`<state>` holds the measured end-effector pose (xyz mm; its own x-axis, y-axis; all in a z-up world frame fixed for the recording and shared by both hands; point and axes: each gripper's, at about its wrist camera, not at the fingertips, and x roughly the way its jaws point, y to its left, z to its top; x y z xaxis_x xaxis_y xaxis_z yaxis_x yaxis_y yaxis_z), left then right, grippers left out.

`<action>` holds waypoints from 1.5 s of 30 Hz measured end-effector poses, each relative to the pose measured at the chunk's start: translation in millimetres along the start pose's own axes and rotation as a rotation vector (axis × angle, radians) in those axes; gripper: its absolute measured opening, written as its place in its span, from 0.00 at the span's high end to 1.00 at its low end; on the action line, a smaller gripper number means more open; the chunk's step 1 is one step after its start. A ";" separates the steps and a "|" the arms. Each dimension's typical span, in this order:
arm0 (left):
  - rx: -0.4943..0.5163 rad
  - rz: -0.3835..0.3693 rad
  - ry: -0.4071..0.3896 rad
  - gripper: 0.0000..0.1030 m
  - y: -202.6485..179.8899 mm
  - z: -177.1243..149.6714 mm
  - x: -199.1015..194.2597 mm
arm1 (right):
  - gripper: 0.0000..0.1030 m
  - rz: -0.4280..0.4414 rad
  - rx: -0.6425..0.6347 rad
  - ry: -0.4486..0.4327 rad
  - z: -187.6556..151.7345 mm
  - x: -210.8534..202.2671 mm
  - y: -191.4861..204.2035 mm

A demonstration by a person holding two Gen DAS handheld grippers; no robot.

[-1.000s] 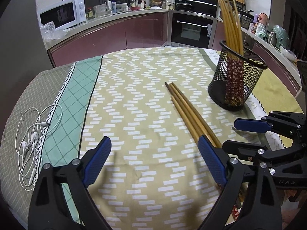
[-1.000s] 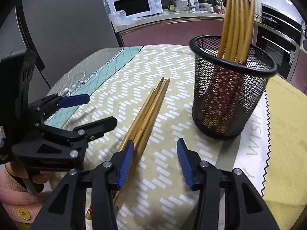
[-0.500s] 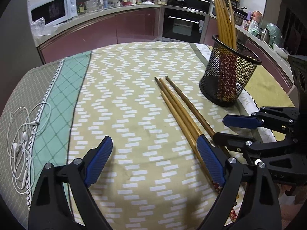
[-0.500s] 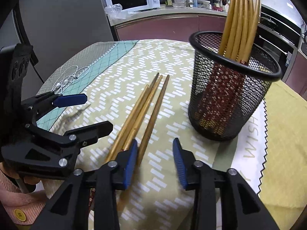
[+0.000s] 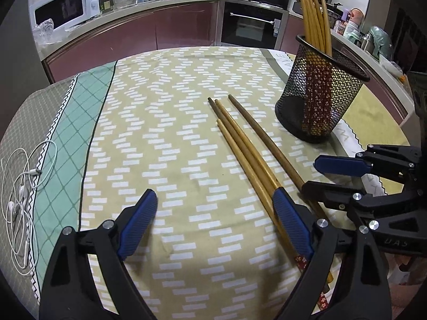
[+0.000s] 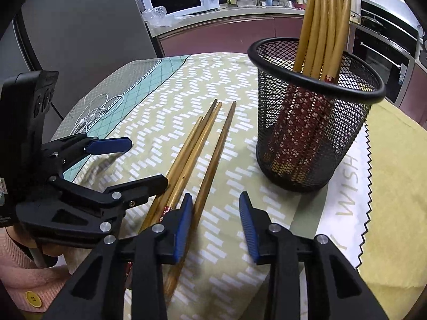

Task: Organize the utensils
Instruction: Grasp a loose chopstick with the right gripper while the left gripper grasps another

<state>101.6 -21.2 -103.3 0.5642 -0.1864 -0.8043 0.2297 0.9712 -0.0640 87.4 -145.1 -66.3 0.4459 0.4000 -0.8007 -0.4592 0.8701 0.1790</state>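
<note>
Several wooden chopsticks lie on the patterned tablecloth (image 5: 165, 122). A bundle of chopsticks (image 5: 240, 138) (image 6: 192, 144) lies together, and one darker chopstick (image 5: 256, 130) (image 6: 216, 146) lies apart, to their right. My right gripper (image 6: 215, 226) (image 5: 320, 178) is open with its jaws narrow; the darker chopstick runs between them, against the left pad, with the right pad clear of it. My left gripper (image 5: 215, 221) (image 6: 138, 164) is wide open and holds nothing; its right finger sits over the bundle. A black mesh cup (image 5: 320, 101) (image 6: 307, 133) holds more chopsticks upright.
White earphones (image 5: 21, 186) (image 6: 90, 112) lie tangled at the table's left edge. A yellow cloth (image 6: 395, 186) covers the right side beyond the cup. A pink sleeve (image 6: 16, 274) shows behind the left gripper. Kitchen counters, a microwave (image 5: 64, 8) and an oven stand behind.
The right jaws have narrowed. One darker chopstick has parted from the bundle and now lies between them. The left gripper has tilted slightly and stays wide open.
</note>
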 end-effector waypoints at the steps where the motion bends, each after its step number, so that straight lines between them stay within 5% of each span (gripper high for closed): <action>1: 0.002 0.001 -0.001 0.15 -0.6 1.0 0.7 | 0.67 -0.001 -0.002 0.000 -0.1 -0.1 0.8; 5: 0.014 -0.002 0.004 0.20 -2.2 2.3 1.9 | 0.67 -0.004 -0.010 0.001 0.0 0.1 1.2; 9: 0.036 0.012 0.018 0.41 -1.8 3.9 1.9 | 0.67 -0.008 -0.022 0.002 -0.1 2.0 4.5; 14: 0.058 0.026 0.023 0.49 2.7 6.4 3.2 | 0.67 -0.039 -0.052 0.005 3.2 7.3 12.7; 19: 0.035 0.014 0.009 0.76 6.8 8.2 3.1 | 0.74 -0.061 -0.063 -0.003 10.1 15.7 17.9; 22: 0.003 0.009 0.001 0.85 9.7 8.1 2.2 | 0.81 -0.058 -0.050 -0.010 13.6 18.4 15.8; 25: -0.014 0.012 -0.007 0.90 11.1 6.6 -0.4 | 0.91 -0.032 -0.031 -0.010 14.2 17.7 13.7; 45: -0.075 -0.010 -0.038 0.92 15.6 3.5 -11.1 | 0.95 0.069 0.077 -0.050 9.9 2.9 -5.8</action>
<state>101.6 -4.5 -93.3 0.5920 -0.1998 -0.7807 0.1755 0.9775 -0.1171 98.9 -146.2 -64.0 0.4539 0.4721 -0.7557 -0.4305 0.8588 0.2779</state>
